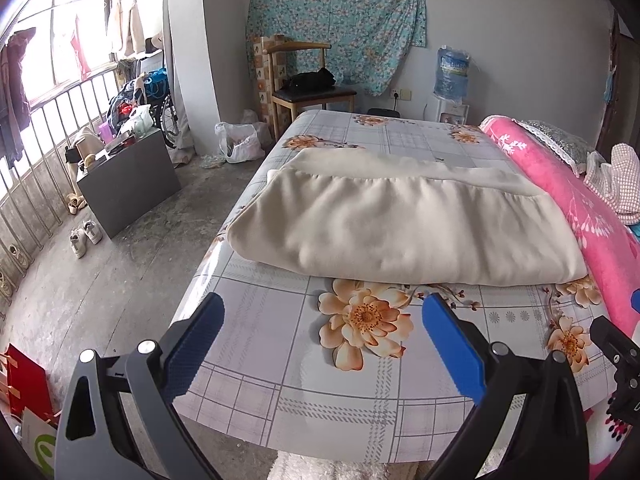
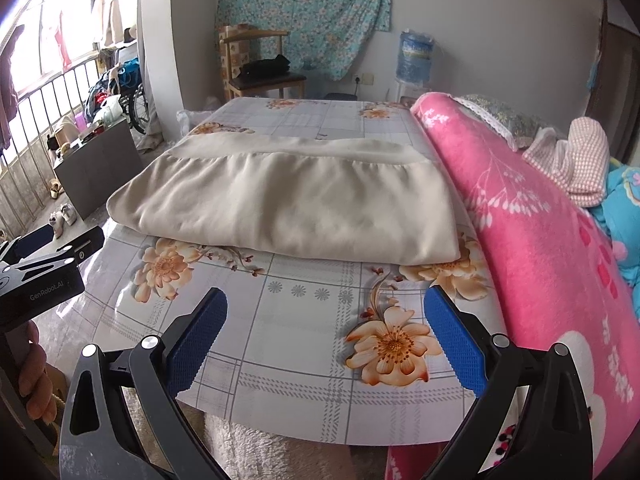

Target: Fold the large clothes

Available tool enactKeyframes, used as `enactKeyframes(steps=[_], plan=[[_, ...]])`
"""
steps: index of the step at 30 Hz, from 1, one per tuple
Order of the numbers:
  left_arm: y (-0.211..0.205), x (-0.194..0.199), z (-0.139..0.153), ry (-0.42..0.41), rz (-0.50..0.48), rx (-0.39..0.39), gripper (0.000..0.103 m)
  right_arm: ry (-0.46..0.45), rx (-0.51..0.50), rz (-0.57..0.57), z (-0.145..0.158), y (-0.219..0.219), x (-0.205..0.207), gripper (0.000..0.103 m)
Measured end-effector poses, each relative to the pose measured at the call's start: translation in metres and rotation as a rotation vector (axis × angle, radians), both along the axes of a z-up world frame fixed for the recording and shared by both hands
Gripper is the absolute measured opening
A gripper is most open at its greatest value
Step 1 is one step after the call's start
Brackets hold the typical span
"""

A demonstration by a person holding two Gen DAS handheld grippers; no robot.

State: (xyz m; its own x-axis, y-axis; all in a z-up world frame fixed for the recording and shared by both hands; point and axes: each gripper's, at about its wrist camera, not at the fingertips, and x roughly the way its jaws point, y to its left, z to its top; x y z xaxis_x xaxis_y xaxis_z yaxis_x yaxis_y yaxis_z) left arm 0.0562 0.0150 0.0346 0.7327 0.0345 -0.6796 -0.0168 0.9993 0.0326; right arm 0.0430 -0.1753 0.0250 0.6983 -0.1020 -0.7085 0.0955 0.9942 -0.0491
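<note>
The cream garment (image 1: 400, 224) lies folded flat mid-table (image 1: 280, 400), edges squared against the pink blanket (image 1: 580, 216); left tongs (image 1: 324, 320) and right tongs (image 2: 326, 316) hang wide apart, empty, near the table's front edge, apparently released.

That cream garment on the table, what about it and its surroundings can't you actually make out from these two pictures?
- Cream garment: its type and its inner layers are hidden by its own top fold, in both views.
- Table: its legs lie under the flowered cloth, in both views.
- Water bottle: label print too small to read.
- Black item on the chair: too small and dark to identify.
- Left gripper, right gripper: both open and empty.
</note>
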Motion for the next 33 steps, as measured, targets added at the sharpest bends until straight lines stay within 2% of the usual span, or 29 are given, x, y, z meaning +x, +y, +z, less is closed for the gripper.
enactKeyframes(steps=[9,17,25,33], plan=[[0.004,0.003,-0.005,0.037,0.013,-0.024,0.097,0.04,0.028,0.003,-0.004,0.001,0.007,0.095],[0.009,0.002,-0.007,0.033,0.008,-0.033,0.097,0.063,0.004,0.012,-0.002,0.007,0.019,0.095],[0.018,0.004,-0.012,0.054,0.013,-0.085,0.097,0.066,0.027,-0.01,-0.005,0.007,0.02,0.095],[0.01,0.003,-0.013,0.073,-0.018,-0.125,0.097,0.051,0.033,-0.025,0.0,0.007,0.012,0.095]])
